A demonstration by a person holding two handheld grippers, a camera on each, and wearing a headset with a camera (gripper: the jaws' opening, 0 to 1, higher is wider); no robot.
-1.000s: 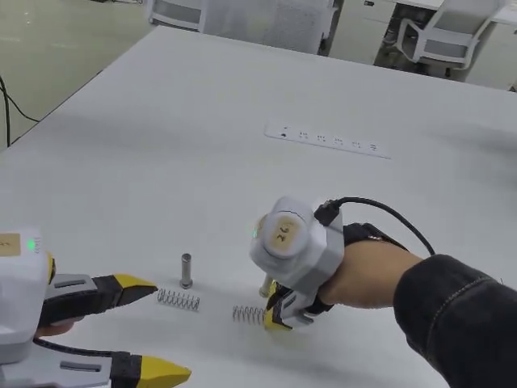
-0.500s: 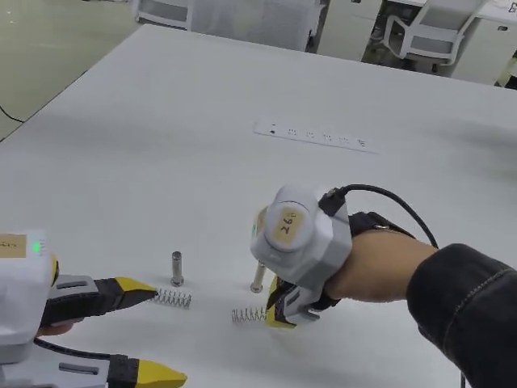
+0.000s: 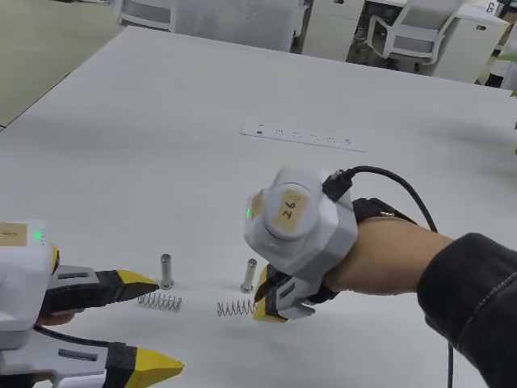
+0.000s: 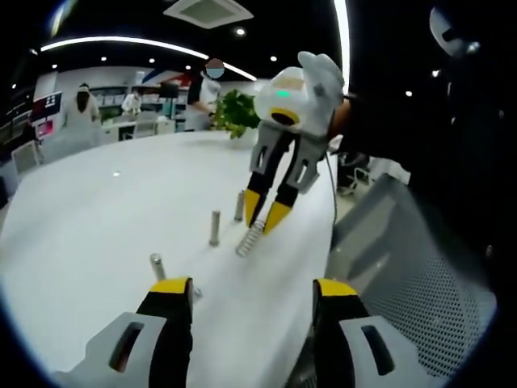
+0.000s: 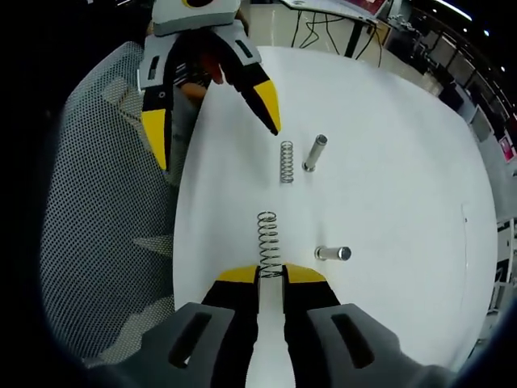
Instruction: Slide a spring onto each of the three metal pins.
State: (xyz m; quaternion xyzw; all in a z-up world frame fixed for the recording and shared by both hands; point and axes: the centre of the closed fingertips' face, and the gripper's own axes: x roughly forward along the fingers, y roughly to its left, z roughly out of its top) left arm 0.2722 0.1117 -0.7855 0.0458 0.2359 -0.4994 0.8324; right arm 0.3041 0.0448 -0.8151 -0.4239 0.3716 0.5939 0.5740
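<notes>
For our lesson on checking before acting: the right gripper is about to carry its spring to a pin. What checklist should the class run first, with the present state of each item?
1. Right gripper shut on the near spring: ok, the tips pinch one end.
2. Near spring lifted off the table: not ok, it lies flat.
3. Near pin upright and bare: ok.
4. Far pin upright and bare: ok.
5. Left gripper open and out of the way: ok, it sits beside the second spring.
6. Spring axis lined up with the near pin: not ok, the spring is horizontal and the pin vertical.
</notes>
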